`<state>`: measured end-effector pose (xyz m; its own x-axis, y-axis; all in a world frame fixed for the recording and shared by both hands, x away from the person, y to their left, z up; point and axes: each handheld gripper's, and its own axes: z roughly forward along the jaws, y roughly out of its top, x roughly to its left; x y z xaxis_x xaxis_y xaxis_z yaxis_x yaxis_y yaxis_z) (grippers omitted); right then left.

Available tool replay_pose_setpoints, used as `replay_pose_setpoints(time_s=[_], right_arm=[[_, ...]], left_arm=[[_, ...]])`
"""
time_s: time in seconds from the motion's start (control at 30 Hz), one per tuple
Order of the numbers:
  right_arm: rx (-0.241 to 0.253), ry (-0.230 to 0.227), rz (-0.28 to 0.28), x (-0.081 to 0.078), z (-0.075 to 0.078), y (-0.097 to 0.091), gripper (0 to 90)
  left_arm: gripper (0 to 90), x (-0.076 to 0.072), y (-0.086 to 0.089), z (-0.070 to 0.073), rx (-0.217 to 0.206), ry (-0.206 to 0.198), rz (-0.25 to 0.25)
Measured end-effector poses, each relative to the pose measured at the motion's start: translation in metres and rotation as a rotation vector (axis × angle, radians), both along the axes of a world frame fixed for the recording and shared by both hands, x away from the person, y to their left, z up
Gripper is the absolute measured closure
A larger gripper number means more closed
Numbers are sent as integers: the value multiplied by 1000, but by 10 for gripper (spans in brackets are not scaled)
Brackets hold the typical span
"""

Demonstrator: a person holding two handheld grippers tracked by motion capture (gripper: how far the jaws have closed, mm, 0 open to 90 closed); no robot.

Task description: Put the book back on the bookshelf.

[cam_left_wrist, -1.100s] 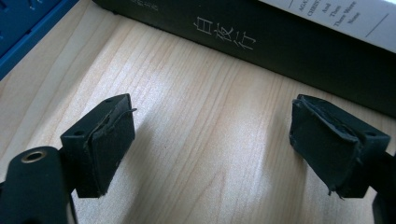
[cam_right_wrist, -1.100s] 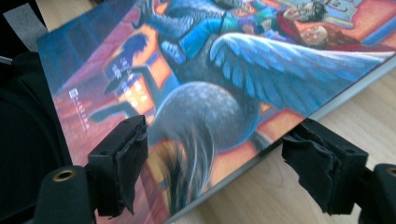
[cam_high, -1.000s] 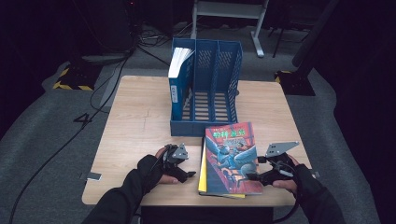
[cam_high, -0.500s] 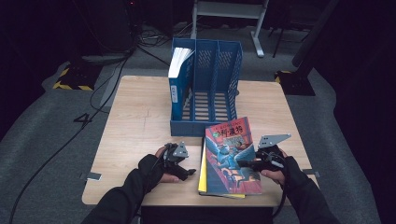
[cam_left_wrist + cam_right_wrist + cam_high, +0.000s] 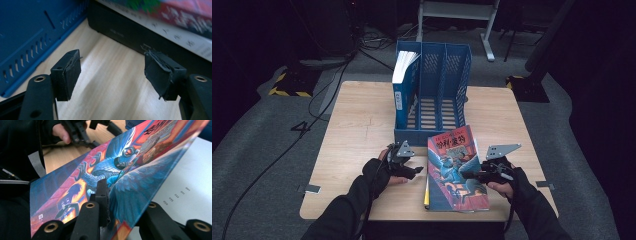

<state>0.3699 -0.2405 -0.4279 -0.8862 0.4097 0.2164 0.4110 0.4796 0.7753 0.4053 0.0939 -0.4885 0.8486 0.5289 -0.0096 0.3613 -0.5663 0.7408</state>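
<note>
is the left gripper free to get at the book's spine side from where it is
Probably yes: the left gripper is open, with nothing between its pads and only bare table before the book, whose cover the right gripper pinches.

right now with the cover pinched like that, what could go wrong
The right gripper, whose jaws have just been closing, pinches only the book's front cover, so lifting may bend or tear it while the pages sag open. The left gripper stands open beside the spine, giving no support against sliding.
</note>
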Motion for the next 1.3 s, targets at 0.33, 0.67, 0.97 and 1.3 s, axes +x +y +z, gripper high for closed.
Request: replay_pose_setpoints(time_s=[0.33,0.67,0.97,1.3], right_arm=[[-7,-21,28,-5,0,15,766],[54,-121,44,-18,8,11,779],[128,-197,59,-32,20,0,784],[176,-225,75,-38,25,-8,784]], left_arm=[[357,9,-4,4,-34,-31,29],[520,5,2,21,-117,-78,38],[609,5,-4,40,-184,-60,-13],[618,6,-14,53,-203,-66,-51]])
